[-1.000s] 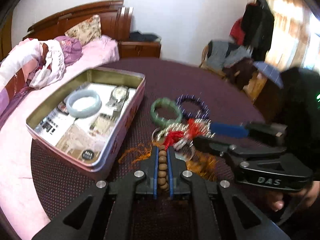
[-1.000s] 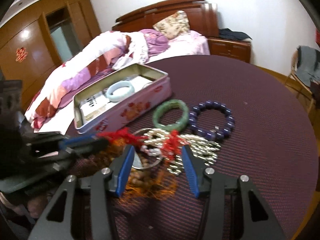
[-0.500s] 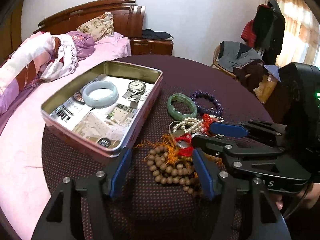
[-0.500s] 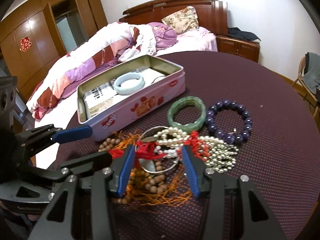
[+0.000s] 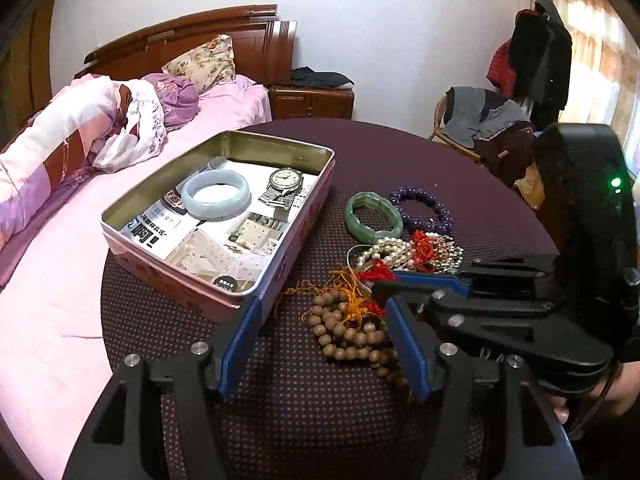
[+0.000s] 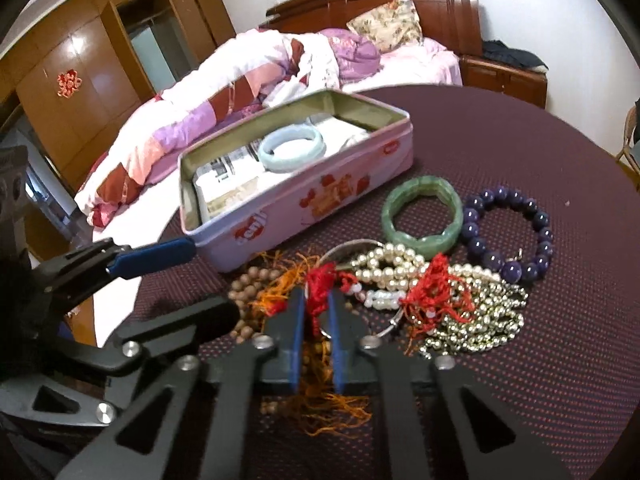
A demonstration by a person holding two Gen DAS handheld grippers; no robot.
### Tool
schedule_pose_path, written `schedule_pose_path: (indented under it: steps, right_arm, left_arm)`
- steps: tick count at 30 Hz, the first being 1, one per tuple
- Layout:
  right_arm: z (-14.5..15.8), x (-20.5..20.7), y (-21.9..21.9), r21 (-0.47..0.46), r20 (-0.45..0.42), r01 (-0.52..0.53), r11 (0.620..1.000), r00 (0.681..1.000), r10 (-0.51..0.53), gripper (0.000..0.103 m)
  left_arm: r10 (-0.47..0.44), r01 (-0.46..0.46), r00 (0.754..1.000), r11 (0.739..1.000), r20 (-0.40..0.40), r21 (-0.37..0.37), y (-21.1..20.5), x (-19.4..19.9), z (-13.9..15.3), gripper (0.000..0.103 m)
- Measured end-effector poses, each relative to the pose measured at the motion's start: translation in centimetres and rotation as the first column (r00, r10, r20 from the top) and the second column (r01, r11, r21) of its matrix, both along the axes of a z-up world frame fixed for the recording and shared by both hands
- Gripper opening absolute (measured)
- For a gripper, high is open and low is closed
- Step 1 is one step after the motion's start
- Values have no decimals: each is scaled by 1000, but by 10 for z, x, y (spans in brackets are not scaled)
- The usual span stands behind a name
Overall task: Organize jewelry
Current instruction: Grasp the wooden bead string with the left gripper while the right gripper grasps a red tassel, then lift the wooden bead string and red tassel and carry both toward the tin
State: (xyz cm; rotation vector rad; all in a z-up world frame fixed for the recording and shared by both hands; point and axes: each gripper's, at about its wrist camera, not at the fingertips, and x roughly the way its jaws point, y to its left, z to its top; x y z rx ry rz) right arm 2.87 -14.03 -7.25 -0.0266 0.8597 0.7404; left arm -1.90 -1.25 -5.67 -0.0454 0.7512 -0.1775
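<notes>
An open pink tin (image 5: pixel 280 276) (image 6: pixel 360 184) on the round table holds a pale jade bangle (image 5: pixel 216 195) (image 6: pixel 290 149) and a wristwatch (image 5: pixel 283 186). Beside it lie a green bangle (image 5: pixel 373 218) (image 6: pixel 422 216), a purple bead bracelet (image 5: pixel 424 210) (image 6: pixel 508 234), pearl strands (image 5: pixel 390 250) (image 6: pixel 392 266), a silver bead heap (image 6: pixel 476 316) and a wooden bead string with orange tassels (image 5: pixel 348 332) (image 6: pixel 256 292). My left gripper (image 5: pixel 324 338) is open above the wooden beads. My right gripper (image 6: pixel 316 310) is shut on a red tassel (image 6: pixel 320 286) in the pile.
A bed with pink bedding (image 5: pixel 60 208) lies left of the table. A nightstand (image 5: pixel 312 100) stands behind. A chair draped with clothes (image 5: pixel 484 124) and a coat rack (image 5: pixel 540 56) stand at the back right. A wooden wardrobe (image 6: pixel 80 80) is at far left.
My left gripper let go of the wooden bead string, opened wide and drew back. My right gripper moved onto the pile and closed on the red tassel.
</notes>
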Motion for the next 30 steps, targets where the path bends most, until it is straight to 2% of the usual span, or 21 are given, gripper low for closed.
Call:
schedule_pose_path:
  steps: [4,9,11,15,17,18,20,21,22,23,24,26,30]
  right_arm:
    - [16,-5,-12,36,78,57,998,995,-59,10]
    - [26,-2,-33,57,122,149,987,980,-155,10]
    - [28,0,-38,43,138,179,983,973,-184,10]
    - [27,3,-40,27,138,190,981,972,-192,10]
    - [25,3,-41,27,131,185,982,974,-187,10]
    - [24,3,-39,25,130,184,983,974,-186,10]
    - [23,4,-40,25,125,180,983,975,-182,10]
    - [23,4,-40,25,125,180,983,975,-182,10]
    - [23,3,-40,25,125,180,983,975,-182,10]
    - [23,4,-40,25,127,182,983,975,-184,10]
    - [23,3,-40,27,127,184,982,974,-186,10]
    - [25,2,-42,32,133,191,981,972,-194,10]
    - [29,0,-45,40,142,199,979,969,-203,10]
  left_arm:
    - [-11,11,1000,1000,8,-3,-1,-2,2,65]
    - [-59,59,998,998,-8,16,-14,0,-1,65]
    - [-84,84,996,996,-37,22,-20,4,-7,65]
    - [-94,92,990,995,-100,-27,-18,12,-18,64]
    - [-97,91,988,994,-123,-56,-15,13,-23,54]
    - [-108,99,984,993,-140,-68,-15,14,-26,35]
    - [-117,105,982,991,-148,-87,-14,14,-28,33]
    - [-121,111,983,991,-138,-78,-15,13,-27,28]
    - [-124,115,985,991,-122,-75,-16,10,-24,14]
    - [-125,118,987,990,-102,-75,-16,8,-20,14]
    - [-121,115,989,991,-84,-69,-16,6,-16,6]
    - [-119,118,992,993,-30,-30,-17,1,-5,6]
    - [-115,115,993,993,37,-2,-16,-3,11,6]
